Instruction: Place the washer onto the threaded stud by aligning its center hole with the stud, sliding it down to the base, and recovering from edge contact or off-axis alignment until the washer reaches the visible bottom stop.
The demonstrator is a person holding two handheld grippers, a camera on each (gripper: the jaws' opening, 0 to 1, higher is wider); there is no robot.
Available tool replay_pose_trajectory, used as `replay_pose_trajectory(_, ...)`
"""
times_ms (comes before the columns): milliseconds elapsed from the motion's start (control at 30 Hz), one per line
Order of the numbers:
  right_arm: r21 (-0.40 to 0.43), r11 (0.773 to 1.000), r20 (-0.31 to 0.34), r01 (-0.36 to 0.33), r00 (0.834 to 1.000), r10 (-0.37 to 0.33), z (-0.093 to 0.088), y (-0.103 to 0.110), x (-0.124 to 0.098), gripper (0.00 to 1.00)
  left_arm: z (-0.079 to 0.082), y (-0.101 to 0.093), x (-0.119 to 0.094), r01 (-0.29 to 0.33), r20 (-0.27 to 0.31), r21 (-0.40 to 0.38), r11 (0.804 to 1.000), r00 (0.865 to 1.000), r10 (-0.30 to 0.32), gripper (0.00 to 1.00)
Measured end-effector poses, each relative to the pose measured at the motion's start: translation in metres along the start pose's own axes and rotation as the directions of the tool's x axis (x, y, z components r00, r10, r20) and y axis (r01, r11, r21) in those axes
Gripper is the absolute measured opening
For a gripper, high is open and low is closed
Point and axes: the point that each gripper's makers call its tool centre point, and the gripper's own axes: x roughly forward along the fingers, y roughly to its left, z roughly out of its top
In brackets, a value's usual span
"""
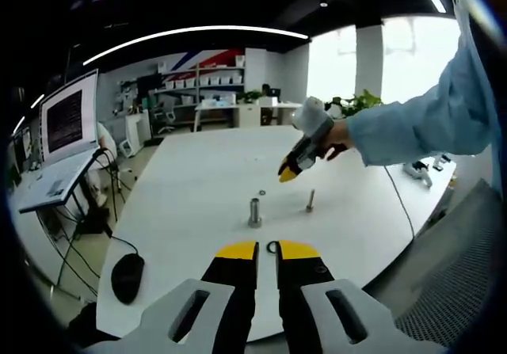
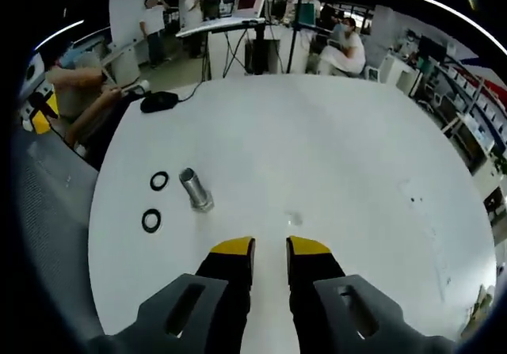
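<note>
Hovering above the white table [image 1: 190, 180] with the left gripper [image 1: 267, 249], drawn almost together to a thin slit and pinching nothing, as far as can be told. Looking through that slit at a dark washer [image 1: 272, 247], lying flat on the table just before the tips and not held. Finding a second washer [image 1: 262, 192] further on, just beyond a short metal cylinder [image 1: 254, 211] standing upright. Noting also a thin threaded stud [image 1: 310, 201], upright near the cylinder and to its side, bare of any washer from top to base.

Holding the right gripper [image 1: 287, 173] in a hand with a pale blue sleeve [image 1: 428, 124], above the table and beyond the stud. Spread apart and empty in the right gripper view, with both washers flat on the table beside the cylinder.

Judged from all this: no step of the task done yet. Left to do: to pick one washer up, to bring its hole over the stud, to correct any tilt or edge contact, and to slide it down to the bottom stop.
</note>
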Motion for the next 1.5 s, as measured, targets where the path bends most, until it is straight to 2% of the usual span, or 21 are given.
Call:
replay_pose_trajectory(133,-0.014,0.998,-0.033,-0.056,0.998,0.056,0.001,0.002,0.013,0.18,0.000,0.000,0.000,0.001,0.000,-0.001,1.000,1.000,-0.001,0.06)
replay_pose_trajectory(233,-0.043,0.996,-0.073,-0.074,0.995,0.070,-0.002,0.001,0.022,0.18,-0.004,-0.003,0.002,0.014,-0.025,0.009,1.000,1.000,-0.014,0.06)
replay_pose_trajectory(333,-0.054,0.995,-0.089,-0.083,0.993,0.078,-0.001,-0.004,0.032,0.19,-0.003,-0.002,0.001,0.010,-0.019,0.004,1.000,1.000,-0.010,0.06)
replay_pose_trajectory(467,-0.053,0.996,-0.104,-0.071,0.992,0.065,-0.002,-0.013,0.044,0.19,-0.003,-0.001,0.001,0.009,-0.020,0.001,1.000,1.000,-0.009,0.06)
replay_pose_trajectory(633,-0.013,0.999,-0.113,-0.051,0.992,0.049,-0.006,-0.023,0.058,0.19,-0.002,-0.001,0.001,0.007,-0.016,-0.002,1.000,1.000,-0.007,0.06)
replay_pose_trajectory(967,0.008,0.999,-0.138,-0.037,0.990,0.037,-0.015,-0.028,0.070,0.19,-0.002,0.000,0.001,0.005,-0.012,-0.008,1.000,1.000,-0.005,0.06)
replay_pose_trajectory(1500,0.112,0.993,-0.107,-0.028,0.993,0.040,-0.015,-0.033,0.069,0.17,-0.002,0.001,0.001,0.006,-0.009,-0.010,1.000,1.000,-0.006,0.05)
